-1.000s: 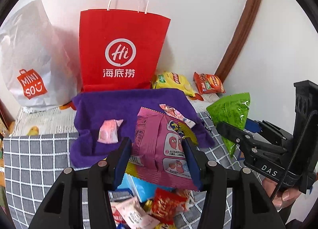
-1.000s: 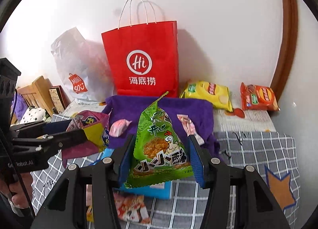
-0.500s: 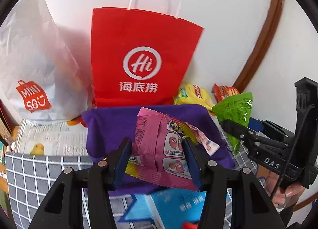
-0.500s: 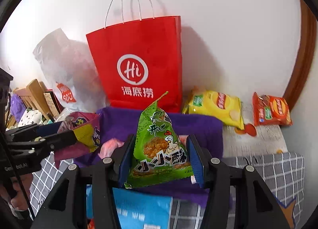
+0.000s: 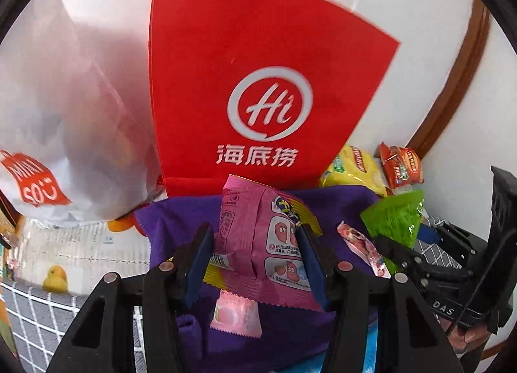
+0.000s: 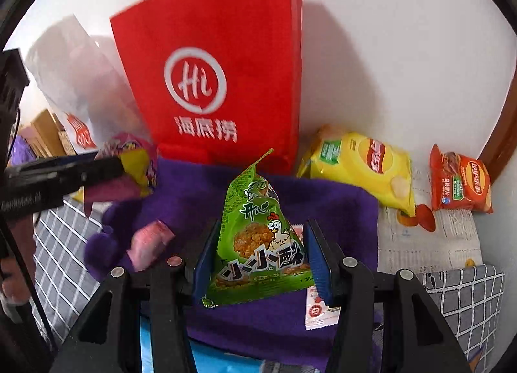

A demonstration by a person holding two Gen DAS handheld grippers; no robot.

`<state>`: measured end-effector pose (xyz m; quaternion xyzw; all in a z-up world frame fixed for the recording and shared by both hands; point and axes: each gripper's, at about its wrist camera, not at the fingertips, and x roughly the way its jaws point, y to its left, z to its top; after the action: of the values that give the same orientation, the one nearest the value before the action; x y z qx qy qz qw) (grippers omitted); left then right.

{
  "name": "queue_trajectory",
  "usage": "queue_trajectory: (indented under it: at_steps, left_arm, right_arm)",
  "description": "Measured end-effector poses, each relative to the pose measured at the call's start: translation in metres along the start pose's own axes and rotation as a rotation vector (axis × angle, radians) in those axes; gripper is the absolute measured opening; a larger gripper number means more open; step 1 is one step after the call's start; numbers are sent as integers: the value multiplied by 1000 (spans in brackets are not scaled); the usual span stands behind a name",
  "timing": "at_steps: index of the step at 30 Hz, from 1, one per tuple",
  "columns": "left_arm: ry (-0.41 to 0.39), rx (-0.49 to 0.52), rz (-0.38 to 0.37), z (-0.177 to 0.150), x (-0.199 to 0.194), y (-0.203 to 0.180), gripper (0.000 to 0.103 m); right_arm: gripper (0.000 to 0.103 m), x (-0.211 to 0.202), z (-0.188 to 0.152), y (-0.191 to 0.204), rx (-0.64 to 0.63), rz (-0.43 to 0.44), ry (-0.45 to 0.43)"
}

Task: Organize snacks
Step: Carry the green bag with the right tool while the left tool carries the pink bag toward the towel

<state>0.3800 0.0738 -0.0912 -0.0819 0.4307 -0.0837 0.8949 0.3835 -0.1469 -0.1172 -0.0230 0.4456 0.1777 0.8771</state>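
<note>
Purple cloth (image 5: 278, 334) (small packets (image 5: 236, 316)); red bag (image 5: 258, 88) upright.

Left gripper (image 5: 255, 263): has carried its pink snack packet (image 5: 258, 240) forward and down, so it now hangs over the purple cloth (image 5: 336, 208).
Right gripper (image 6: 258, 260): has brought the green triangular packet (image 6: 255, 237) forward alongside it.
Red paper bag (image 5: 258, 82): now looms much closer, its handles cut off at the top.
Small pink sweet (image 5: 236, 314): now lies below the pink snack packet instead of beyond the left gripper.
</note>
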Motion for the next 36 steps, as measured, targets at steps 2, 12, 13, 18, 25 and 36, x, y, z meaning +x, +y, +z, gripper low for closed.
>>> queue_trajectory:
  at_steps: [2, 12, 13, 18, 25, 36]
  left_arm:
    - [12, -17, -4, -4, 10, 6, 51]
    - [108, -35, 23, -14, 46, 20, 51]
    - [117, -31, 33, -15, 48, 19, 51]
    - [152, -32, 54, -19, 57, 18, 51]
    - [164, -27, 64, -21, 62, 16, 52]
    - [166, -21, 60, -21, 60, 17, 52]
  right_arm:
    - [52, 10, -3, -4, -9, 25, 27]
    - [52, 51, -17, -5, -36, 67, 139]
    - [52, 53, -18, -4, -36, 71, 145]
    - [52, 61, -21, 3, -59, 57, 176]
    - [52, 70, -22, 10, -76, 46, 212]
    - [62, 69, -15, 10, -58, 34, 198]
